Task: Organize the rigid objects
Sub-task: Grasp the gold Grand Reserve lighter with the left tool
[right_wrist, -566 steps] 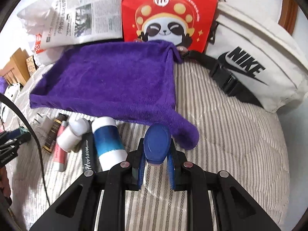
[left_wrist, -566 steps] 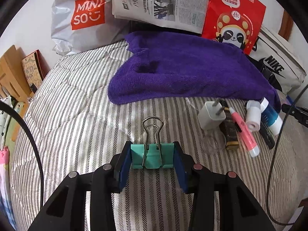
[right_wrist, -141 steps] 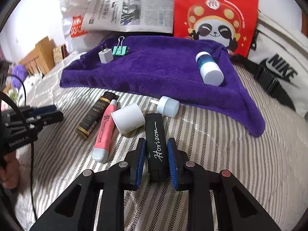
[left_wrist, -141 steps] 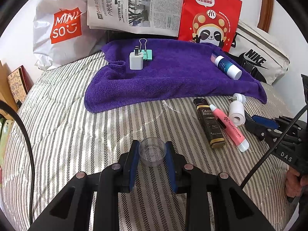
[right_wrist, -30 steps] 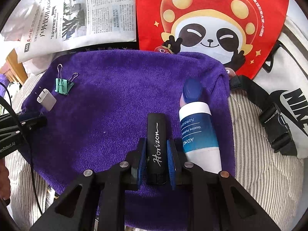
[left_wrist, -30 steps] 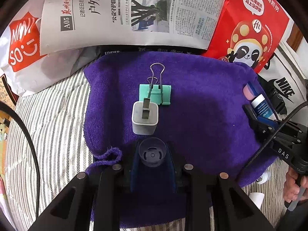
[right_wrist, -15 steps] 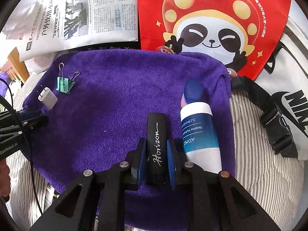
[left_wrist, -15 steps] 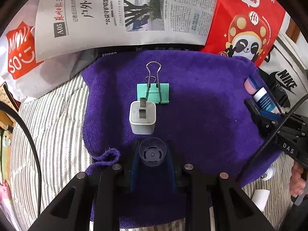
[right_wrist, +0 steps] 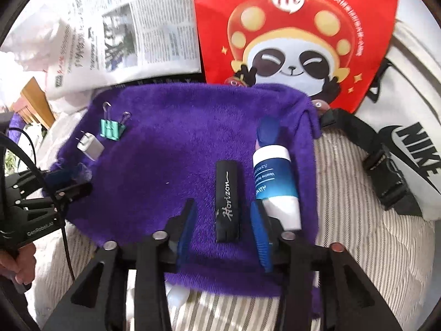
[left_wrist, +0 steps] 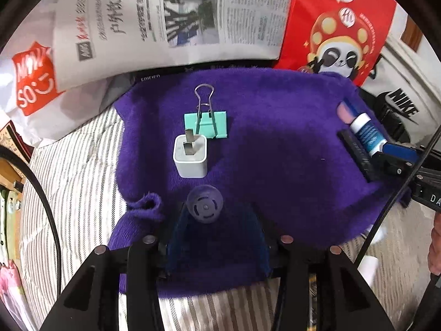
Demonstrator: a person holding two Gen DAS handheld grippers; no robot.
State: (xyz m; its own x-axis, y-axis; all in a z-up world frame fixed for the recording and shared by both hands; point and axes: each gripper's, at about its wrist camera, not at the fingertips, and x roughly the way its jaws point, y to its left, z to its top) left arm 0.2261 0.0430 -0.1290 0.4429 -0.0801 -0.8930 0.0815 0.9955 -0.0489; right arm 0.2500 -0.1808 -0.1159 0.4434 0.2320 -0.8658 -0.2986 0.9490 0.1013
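A purple towel (left_wrist: 275,149) lies on the striped bed. On it sit a teal binder clip (left_wrist: 206,122), a white charger plug (left_wrist: 190,155) and a clear round cap (left_wrist: 204,207). My left gripper (left_wrist: 216,234) is open, its jaws spread on both sides just behind the cap. In the right wrist view the black "Horizon" case (right_wrist: 227,201) lies on the towel (right_wrist: 171,143) next to a blue and white Vaseline tube (right_wrist: 275,182). My right gripper (right_wrist: 224,229) is open around the case's near end. The clip (right_wrist: 111,128) and plug (right_wrist: 89,146) lie at the far left.
A newspaper (left_wrist: 176,19), a red panda bag (left_wrist: 341,24), a Miniso bag (left_wrist: 30,82) and a white Nike bag (right_wrist: 408,127) stand behind and beside the towel. Striped bedding (left_wrist: 77,171) surrounds it. The left gripper shows at the left edge of the right wrist view (right_wrist: 69,182).
Both grippers have opened. The left one let go of the clear cap, and the right one let go of the Horizon case; both objects now rest on the towel.
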